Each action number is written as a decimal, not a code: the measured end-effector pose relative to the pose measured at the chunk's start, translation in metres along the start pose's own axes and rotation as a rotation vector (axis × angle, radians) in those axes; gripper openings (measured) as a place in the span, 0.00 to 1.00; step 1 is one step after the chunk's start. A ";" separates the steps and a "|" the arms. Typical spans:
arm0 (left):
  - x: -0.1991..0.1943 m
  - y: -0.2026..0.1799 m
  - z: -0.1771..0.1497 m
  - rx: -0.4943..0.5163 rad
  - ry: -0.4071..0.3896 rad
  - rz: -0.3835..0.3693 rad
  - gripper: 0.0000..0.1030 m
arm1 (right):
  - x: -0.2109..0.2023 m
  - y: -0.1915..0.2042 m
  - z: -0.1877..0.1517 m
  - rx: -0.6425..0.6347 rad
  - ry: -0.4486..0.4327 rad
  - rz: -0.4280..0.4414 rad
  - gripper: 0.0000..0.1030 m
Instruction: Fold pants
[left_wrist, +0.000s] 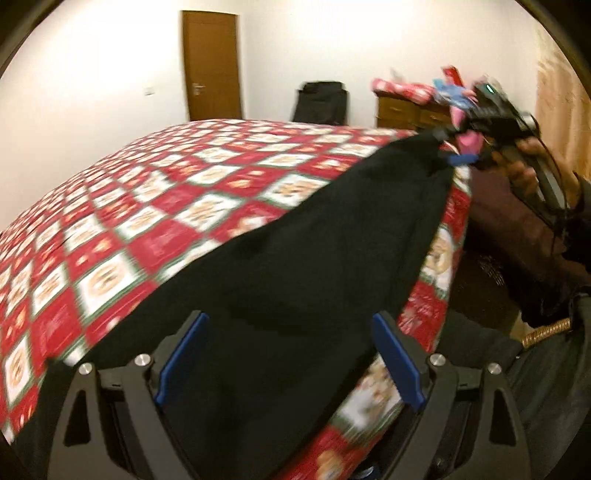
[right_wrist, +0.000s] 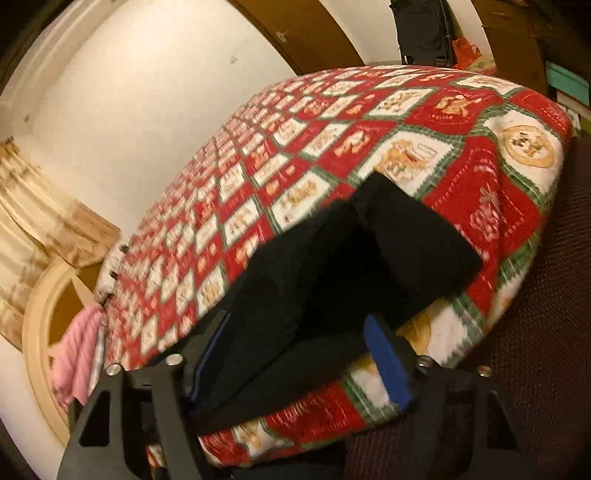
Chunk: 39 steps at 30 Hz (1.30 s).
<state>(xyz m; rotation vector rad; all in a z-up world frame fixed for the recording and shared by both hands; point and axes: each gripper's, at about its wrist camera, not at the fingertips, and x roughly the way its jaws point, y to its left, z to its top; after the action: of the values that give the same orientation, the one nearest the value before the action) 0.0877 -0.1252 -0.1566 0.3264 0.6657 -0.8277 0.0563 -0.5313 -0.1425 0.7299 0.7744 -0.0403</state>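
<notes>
Black pants (left_wrist: 314, 258) lie along the near edge of a bed with a red, white and green patterned cover (left_wrist: 166, 206). My left gripper (left_wrist: 290, 354) is open, its blue pads wide apart over one end of the pants. My right gripper shows in the left wrist view (left_wrist: 452, 155) at the far end of the pants, held by a hand, touching the cloth. In the right wrist view the right gripper (right_wrist: 299, 350) stands with blue pads apart around the black pants (right_wrist: 351, 266). The pants look folded over at the far end.
A brown door (left_wrist: 210, 66), a black chair (left_wrist: 321, 103) and a wooden dresser (left_wrist: 402, 110) stand behind the bed. A pink cloth (right_wrist: 77, 354) hangs at the bed's left side. A dark red carpet (right_wrist: 546, 332) lies to the right of the bed.
</notes>
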 end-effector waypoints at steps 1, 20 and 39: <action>0.004 -0.006 0.002 0.021 0.007 -0.013 0.88 | 0.000 0.000 0.002 -0.001 -0.012 0.012 0.66; 0.056 -0.044 0.004 0.064 0.111 -0.097 0.73 | -0.018 0.010 0.038 -0.142 -0.126 0.017 0.10; 0.058 -0.040 0.010 0.057 0.142 -0.147 0.55 | -0.019 -0.034 0.032 -0.055 -0.149 -0.018 0.10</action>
<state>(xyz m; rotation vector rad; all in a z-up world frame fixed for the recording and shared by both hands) 0.0896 -0.1897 -0.1880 0.3941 0.8066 -0.9719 0.0525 -0.5812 -0.1344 0.6602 0.6372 -0.0882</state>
